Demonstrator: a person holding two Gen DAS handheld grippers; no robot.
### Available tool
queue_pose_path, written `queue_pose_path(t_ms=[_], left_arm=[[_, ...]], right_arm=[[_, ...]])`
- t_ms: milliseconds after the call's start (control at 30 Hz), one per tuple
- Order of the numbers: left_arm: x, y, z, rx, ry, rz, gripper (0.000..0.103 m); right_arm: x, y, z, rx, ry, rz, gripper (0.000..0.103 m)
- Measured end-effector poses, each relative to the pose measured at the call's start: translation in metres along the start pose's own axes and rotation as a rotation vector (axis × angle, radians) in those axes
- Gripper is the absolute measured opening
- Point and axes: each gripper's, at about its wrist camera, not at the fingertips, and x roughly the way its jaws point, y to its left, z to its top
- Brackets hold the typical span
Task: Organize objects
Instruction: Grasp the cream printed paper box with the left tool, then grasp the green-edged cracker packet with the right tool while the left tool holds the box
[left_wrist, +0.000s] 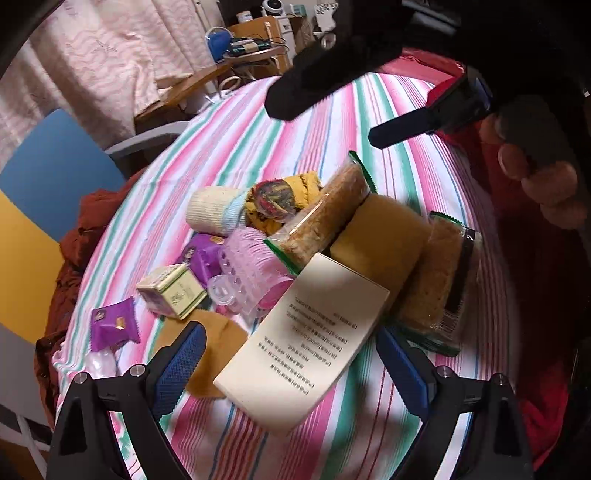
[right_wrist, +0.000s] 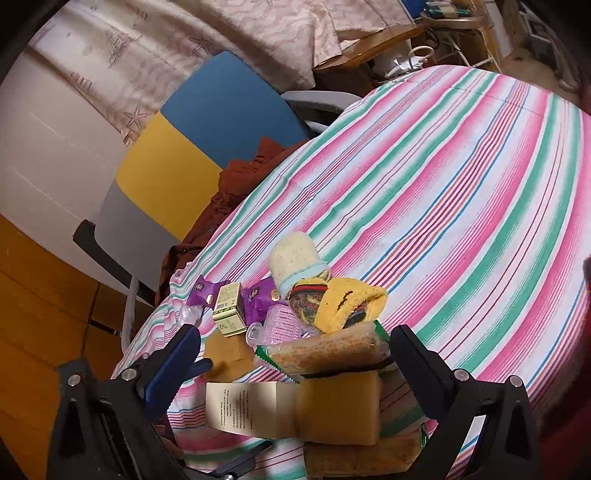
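Striped cloth (right_wrist: 461, 192), pink, green and white, covers the round table I work over; a blue-and-yellow chair (right_wrist: 207, 133) stands at upper left of the right view, pale curtains behind. Mid-frame lies the heap: a white printed box (left_wrist: 306, 339), tan sponge (right_wrist: 338, 410), crinkly cracker packs (left_wrist: 328, 210), knitted socks (right_wrist: 295, 258), purple sachets (left_wrist: 112, 326). My left gripper (left_wrist: 291, 363) hangs wide above the box; my right gripper (right_wrist: 295, 363) is wide too, holding nothing.

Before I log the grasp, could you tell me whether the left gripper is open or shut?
Open: the left gripper's fingers stand wide apart, clasping nothing.
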Motion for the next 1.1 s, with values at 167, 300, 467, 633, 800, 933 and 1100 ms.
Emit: queue_pose_path(t_ms=[167,300,467,633,800,933,1100], left_arm=[[0.012,0.000,0.001,-0.012,0.011,-0.034,0.095],[0.013,0.002,-0.003,-0.110,0.001,-0.088,0.075],[-0.002,-0.007,-0.019,-0.221,-0.025,-0.064,0.050],[-0.023,-0.022,-0.046,-0.327,-0.030,-0.015,0.050],[-0.045,-0.032,-0.072,-0.457,-0.035,0.027,0.050],[-0.062,-0.042,-0.101,-0.565,-0.040,0.046,0.050],[-0.078,-0.053,-0.128,-0.644,-0.073,0.055,0.050]], right_arm=[[0.002,-0.002,0.001,0.011,0.006,-0.004,0.103],[0.003,-0.003,0.002,0.013,0.007,-0.011,0.103],[0.004,-0.004,0.002,0.015,0.009,-0.023,0.103],[0.006,-0.006,0.002,0.021,0.018,-0.036,0.103],[0.008,-0.006,0.001,0.021,0.028,-0.051,0.103],[0.010,-0.008,0.001,0.024,0.034,-0.067,0.103],[0.019,-0.009,-0.001,0.036,0.087,-0.060,0.103]])
